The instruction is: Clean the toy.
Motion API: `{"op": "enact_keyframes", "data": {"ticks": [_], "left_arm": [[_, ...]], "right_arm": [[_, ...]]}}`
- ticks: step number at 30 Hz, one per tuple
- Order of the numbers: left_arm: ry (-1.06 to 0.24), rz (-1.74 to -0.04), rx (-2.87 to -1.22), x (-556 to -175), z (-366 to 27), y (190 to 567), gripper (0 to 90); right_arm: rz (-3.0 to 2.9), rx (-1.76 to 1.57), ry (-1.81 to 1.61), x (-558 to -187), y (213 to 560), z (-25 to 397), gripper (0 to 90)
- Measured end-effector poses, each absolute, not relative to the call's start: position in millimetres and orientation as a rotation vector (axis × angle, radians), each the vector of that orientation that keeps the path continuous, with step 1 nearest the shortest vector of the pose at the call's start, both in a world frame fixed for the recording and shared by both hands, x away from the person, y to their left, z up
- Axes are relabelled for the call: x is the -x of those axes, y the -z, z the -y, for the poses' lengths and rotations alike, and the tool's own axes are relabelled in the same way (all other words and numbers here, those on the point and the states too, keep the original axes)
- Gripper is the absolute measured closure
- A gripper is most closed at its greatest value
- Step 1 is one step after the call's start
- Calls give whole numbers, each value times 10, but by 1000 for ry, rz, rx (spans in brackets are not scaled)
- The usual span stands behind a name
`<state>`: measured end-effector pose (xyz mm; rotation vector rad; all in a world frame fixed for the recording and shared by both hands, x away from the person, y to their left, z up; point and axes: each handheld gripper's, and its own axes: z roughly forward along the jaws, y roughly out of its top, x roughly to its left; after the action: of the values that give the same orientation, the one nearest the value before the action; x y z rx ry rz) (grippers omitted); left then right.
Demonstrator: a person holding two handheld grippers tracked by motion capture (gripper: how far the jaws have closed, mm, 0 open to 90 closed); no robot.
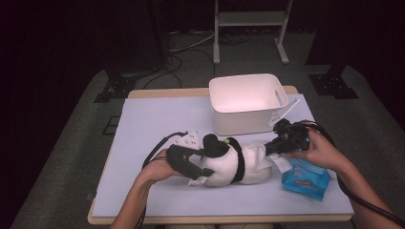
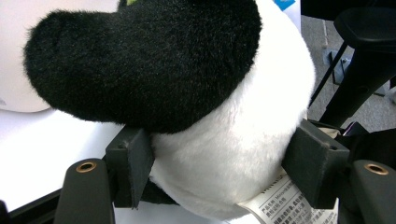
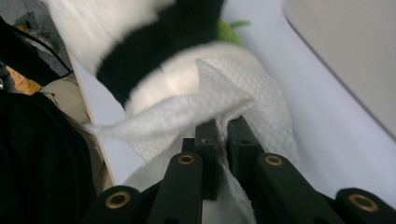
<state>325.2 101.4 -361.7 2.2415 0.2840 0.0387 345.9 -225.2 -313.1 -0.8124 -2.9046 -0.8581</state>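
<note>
A black-and-white plush toy (image 1: 229, 162) lies on its side on the pale blue table mat (image 1: 157, 124). My left gripper (image 1: 188, 164) clamps the toy's left end; in the left gripper view its two pads press the white belly (image 2: 224, 149) beneath a black limb (image 2: 140, 60), with a paper tag (image 2: 285, 205) hanging out. My right gripper (image 1: 277, 145) is shut on a white wet wipe (image 3: 205, 107), held against the toy's right end (image 3: 154, 51). A blue wipe pack (image 1: 305, 179) lies under the right hand.
An empty white bin (image 1: 248, 102) stands just behind the toy, near the table's far edge. A stand's legs (image 1: 248, 28) and cables lie on the floor beyond. The mat's left half and front strip are bare.
</note>
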Motion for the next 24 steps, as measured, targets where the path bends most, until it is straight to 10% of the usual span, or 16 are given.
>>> {"op": "enact_keyframes", "data": {"ticks": [24], "left_arm": [[-57,-268,-2244,-3219,-975,3584,298]], "right_arm": [[2889,607,946,-3526,3064,1711,841]]}}
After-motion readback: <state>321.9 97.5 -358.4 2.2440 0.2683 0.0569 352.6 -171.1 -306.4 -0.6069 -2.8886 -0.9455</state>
